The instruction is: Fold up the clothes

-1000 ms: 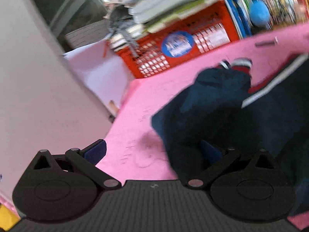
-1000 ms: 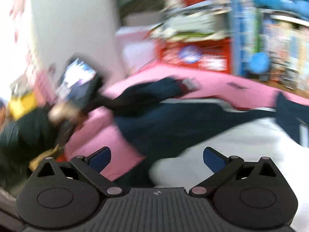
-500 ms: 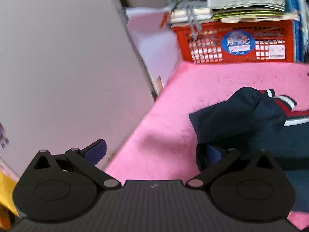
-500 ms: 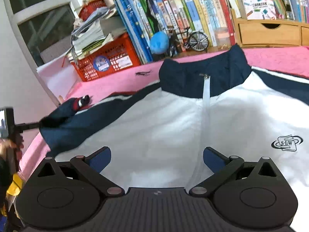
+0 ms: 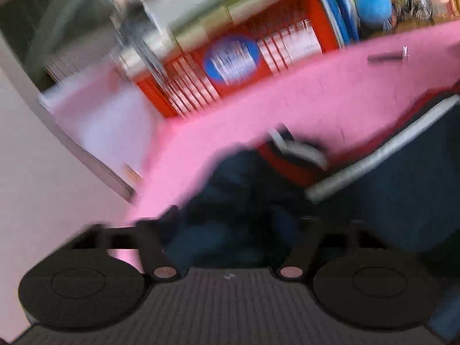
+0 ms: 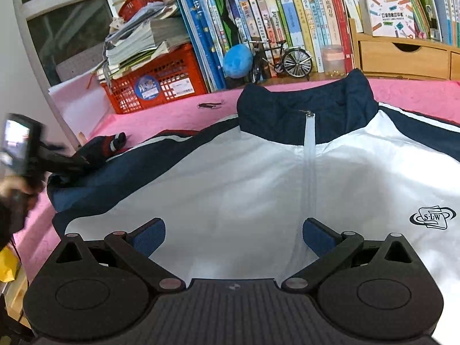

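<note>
A white and navy zip jacket (image 6: pixel 258 178) lies front up on the pink table (image 6: pixel 161 120), collar toward the bookshelf. Its navy sleeve (image 6: pixel 95 149), with a red and white striped cuff (image 5: pixel 296 149), is bunched at the table's left side. My left gripper (image 5: pixel 230 218) is at that sleeve (image 5: pixel 244 201); its jaws are closing with navy fabric between them, though the left wrist view is badly blurred. The right wrist view also shows the left gripper (image 6: pixel 61 162), held in a hand. My right gripper (image 6: pixel 233 230) hovers open over the white chest, with nothing in it.
A red crate (image 6: pixel 155 86) stacked with papers stands at the table's back left. Books, a blue ball (image 6: pixel 237 60), a model bicycle (image 6: pixel 283 60) and a wooden drawer box (image 6: pixel 402 57) line the back. A small dark clip (image 6: pixel 210 105) lies on the pink cover. A white wall borders the left edge.
The left gripper's jaws have narrowed from wide open to around the navy sleeve, and its view has swung. The right gripper has settled over the jacket's white front.
</note>
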`<state>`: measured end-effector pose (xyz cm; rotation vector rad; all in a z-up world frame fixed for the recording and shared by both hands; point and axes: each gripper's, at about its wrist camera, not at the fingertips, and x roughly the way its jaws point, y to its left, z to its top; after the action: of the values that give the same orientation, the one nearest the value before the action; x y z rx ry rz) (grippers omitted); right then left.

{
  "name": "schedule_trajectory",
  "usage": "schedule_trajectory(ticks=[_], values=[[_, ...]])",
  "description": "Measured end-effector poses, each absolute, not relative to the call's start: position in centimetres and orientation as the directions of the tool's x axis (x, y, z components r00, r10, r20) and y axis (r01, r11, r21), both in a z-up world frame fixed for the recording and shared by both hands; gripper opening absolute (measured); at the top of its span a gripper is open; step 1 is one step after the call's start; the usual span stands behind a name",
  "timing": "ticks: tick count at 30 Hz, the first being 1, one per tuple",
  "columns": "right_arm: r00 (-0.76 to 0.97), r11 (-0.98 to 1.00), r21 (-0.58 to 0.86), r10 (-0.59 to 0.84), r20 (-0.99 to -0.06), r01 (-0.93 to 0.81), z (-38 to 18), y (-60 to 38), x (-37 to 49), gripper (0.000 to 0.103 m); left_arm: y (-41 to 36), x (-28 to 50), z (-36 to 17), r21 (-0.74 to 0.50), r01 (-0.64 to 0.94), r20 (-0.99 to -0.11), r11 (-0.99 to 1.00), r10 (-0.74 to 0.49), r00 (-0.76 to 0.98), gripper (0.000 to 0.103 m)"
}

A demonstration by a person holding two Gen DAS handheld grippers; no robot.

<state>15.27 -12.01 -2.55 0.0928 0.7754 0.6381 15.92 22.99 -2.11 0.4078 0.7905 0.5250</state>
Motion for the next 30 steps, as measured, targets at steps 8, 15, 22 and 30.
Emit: schedule_trajectory(ticks=[8,15,22,30], values=[[0.542,0.799,0.323,0.588,-0.601,-0.508,-2.8,-12.4,15.1,0.103,30.3,11.3,1.3,0.670,-0.587,-0.300,0.455,0.889,0.346,0.044],[0.611,0.823,0.372,0.568,-0.551,-0.429,-1.3,-17.2,15.7,0.103,28.9,5.3,1.0,0.658,-0.589,-0.340,0.469,0.883,0.324,0.083],[0.794,0.974,0.039,0.207,-0.572,-0.225,-0.7,-28.0,17.8,0.103,28.1,2.1,-0.8,0.597,-0.612,-0.444,0.519,0.849,0.287,0.082],[0.545,0.719,-0.417,-0.694,-0.470,0.556,-0.7,-44.5,22.8,0.089,24.8,3.7,0.2,0.611,-0.582,-0.407,0.537,0.843,0.351,0.083]])
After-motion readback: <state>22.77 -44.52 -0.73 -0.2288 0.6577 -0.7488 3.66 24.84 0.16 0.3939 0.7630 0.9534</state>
